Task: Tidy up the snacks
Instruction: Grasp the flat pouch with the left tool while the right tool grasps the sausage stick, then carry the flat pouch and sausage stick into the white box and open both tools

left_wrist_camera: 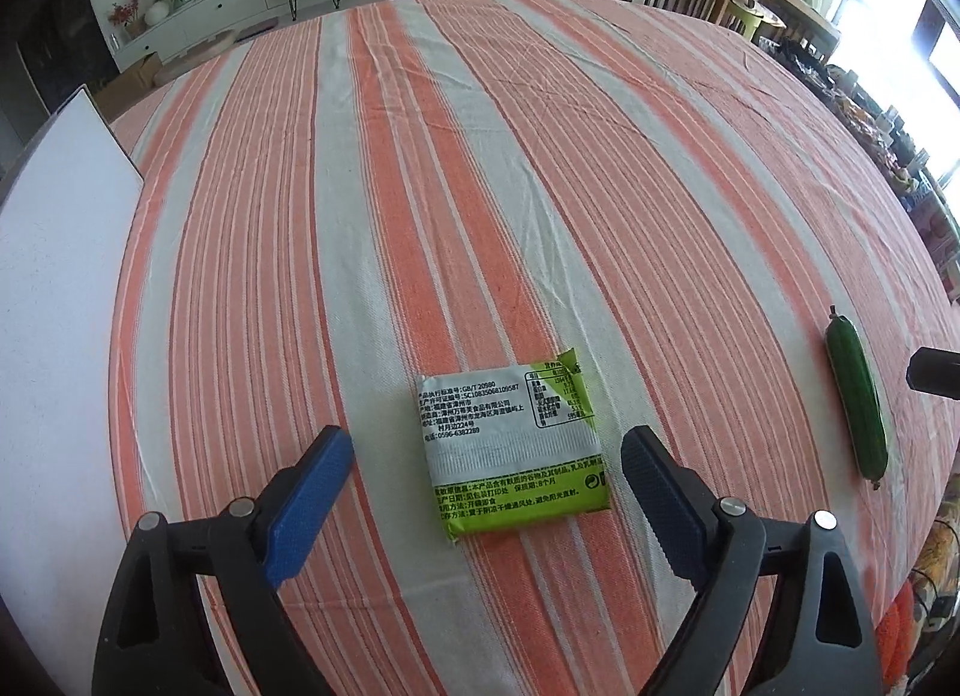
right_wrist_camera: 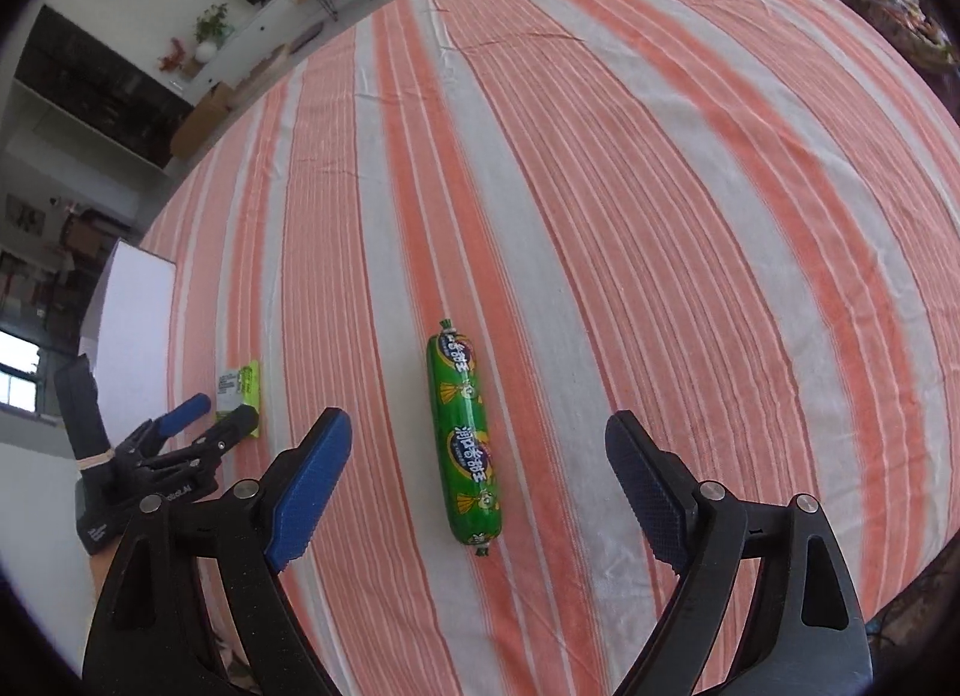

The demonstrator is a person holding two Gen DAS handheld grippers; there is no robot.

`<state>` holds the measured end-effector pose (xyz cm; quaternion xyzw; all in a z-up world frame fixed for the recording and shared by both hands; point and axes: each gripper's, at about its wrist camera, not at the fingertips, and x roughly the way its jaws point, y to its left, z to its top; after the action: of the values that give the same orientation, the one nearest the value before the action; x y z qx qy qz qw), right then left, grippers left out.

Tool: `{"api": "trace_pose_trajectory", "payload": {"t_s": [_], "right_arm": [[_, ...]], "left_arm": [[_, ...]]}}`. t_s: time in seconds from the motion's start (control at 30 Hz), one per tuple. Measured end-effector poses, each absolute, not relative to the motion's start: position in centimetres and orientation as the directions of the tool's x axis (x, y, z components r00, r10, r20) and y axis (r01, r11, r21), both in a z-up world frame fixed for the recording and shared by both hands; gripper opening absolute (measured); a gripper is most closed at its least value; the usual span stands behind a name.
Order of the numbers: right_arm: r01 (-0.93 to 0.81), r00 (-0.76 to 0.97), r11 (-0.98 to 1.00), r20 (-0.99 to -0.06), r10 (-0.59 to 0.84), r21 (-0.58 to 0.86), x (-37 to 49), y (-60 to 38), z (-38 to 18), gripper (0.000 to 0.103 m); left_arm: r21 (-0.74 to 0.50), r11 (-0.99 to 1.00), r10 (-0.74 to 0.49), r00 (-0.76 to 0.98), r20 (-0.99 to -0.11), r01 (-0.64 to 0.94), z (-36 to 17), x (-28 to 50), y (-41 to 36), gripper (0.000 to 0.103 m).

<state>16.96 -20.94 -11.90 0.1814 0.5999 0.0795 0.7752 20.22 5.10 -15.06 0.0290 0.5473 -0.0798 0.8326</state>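
Green sausage (right_wrist_camera: 465, 444) and green-white snack packet (left_wrist_camera: 513, 450) flat on striped tablecloth (left_wrist_camera: 480, 186), near its front edge, well apart. White board (left_wrist_camera: 54, 288) at left edge. Left gripper (left_wrist_camera: 486, 480) and right gripper (right_wrist_camera: 477, 468) both spread wide, empty. Living room beyond.

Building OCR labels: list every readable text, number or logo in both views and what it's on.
"GB/T 20980": flat snack packet, back panel.
"SC10835068109587": same packet.
"0596-6382289": same packet.
"8个月": packet's green strip; remaining Chinese print and nutrition table too small.
Green sausage: stylised wrapper lettering, not readable.
Left gripper body: white logo, too blurred.
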Motion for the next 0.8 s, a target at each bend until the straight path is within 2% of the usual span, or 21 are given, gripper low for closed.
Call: {"api": "trace_pose_trajectory", "payload": {"t_s": [0.07,0.1,0.17,0.27,0.3,0.33,0.6,0.8], "right_arm": [[0.082,0.236,0.943,-0.925,0.298,0.324,17.5,-19.7,-12.3,0.087],[0.075,0.23,0.95,-0.933,0.278,0.302,17.7,-19.1,-12.4,0.086],[0.061,0.213,0.958,-0.941,0.263,0.281,17.9,-18.0,-12.7,0.08],[0.017,0.163,0.973,-0.961,0.224,0.23,18.1,-16.0,-14.0,0.058],[0.007,0.175,0.984,-0.969,0.174,0.178,17.9,-15.5,-14.0,0.039],[-0.008,0.187,0.989,-0.971,0.146,0.148,17.7,-15.2,-13.8,0.024],[-0.018,0.269,0.975,-0.938,0.219,0.222,15.2,-15.2,-8.9,0.024],[-0.161,0.347,0.935,-0.869,0.354,0.316,12.2,-10.8,-1.3,0.024]], "left_arm": [[-0.004,0.986,-0.074,0.412,-0.908,0.167,-15.0,20.1,4.3,0.071],[0.006,0.986,-0.066,0.424,-0.903,0.167,-14.8,19.9,4.1,0.055],[-0.019,0.985,-0.089,0.417,-0.904,0.17,-14.7,19.7,3.9,0.052],[-0.062,0.984,-0.127,0.418,-0.9,0.167,-14.3,19.2,4.3,0.05],[-0.092,0.982,-0.153,0.418,-0.895,0.163,-14.0,18.8,4.7,0.05],[-0.118,0.981,-0.175,0.423,-0.889,0.157,-13.4,18.5,5.1,0.05],[-0.332,0.932,-0.358,0.493,-0.793,0.142,-7.7,14.4,8.2,0.05],[-0.49,0.856,-0.49,0.556,-0.671,0.164,-1.0,9.3,12.6,0.05]]}}
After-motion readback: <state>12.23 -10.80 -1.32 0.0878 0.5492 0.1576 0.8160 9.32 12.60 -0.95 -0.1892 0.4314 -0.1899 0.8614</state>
